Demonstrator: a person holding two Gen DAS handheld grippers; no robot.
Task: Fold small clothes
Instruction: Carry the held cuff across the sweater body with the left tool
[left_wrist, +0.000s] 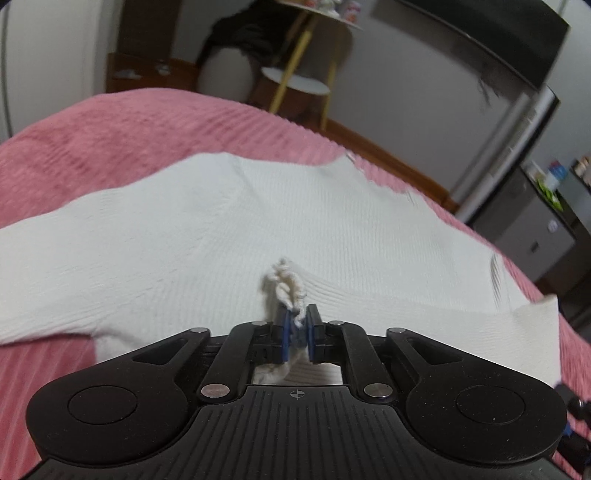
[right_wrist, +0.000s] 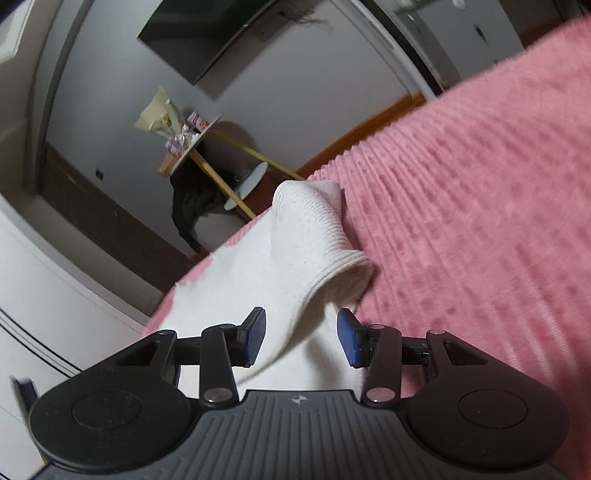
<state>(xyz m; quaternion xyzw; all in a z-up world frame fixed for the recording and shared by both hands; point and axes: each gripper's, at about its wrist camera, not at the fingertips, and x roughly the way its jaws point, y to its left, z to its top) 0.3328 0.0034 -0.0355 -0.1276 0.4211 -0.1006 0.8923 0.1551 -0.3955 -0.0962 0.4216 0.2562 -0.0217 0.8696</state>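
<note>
A white ribbed knit garment (left_wrist: 221, 229) lies spread across a pink ribbed bedspread (left_wrist: 110, 133). My left gripper (left_wrist: 298, 321) is shut on a bunched bit of this garment, and a knotted white cord (left_wrist: 286, 284) sticks up between the blue pads. In the right wrist view a folded-over end of the white garment (right_wrist: 280, 251) lies on the bedspread (right_wrist: 480, 221), its rolled hem (right_wrist: 343, 258) curling up. My right gripper (right_wrist: 301, 338) stands open just above that fabric. The cloth passes under the gap and the pads (right_wrist: 255, 336) do not press on it.
Beyond the bed's far edge stand a small round side table with yellow legs (left_wrist: 306, 74), dark clothing (left_wrist: 243, 33) draped beside it, and a grey cabinet (left_wrist: 532, 229) at the right. A dark screen (left_wrist: 480, 33) hangs on the wall. The same table (right_wrist: 207, 147) appears in the right wrist view.
</note>
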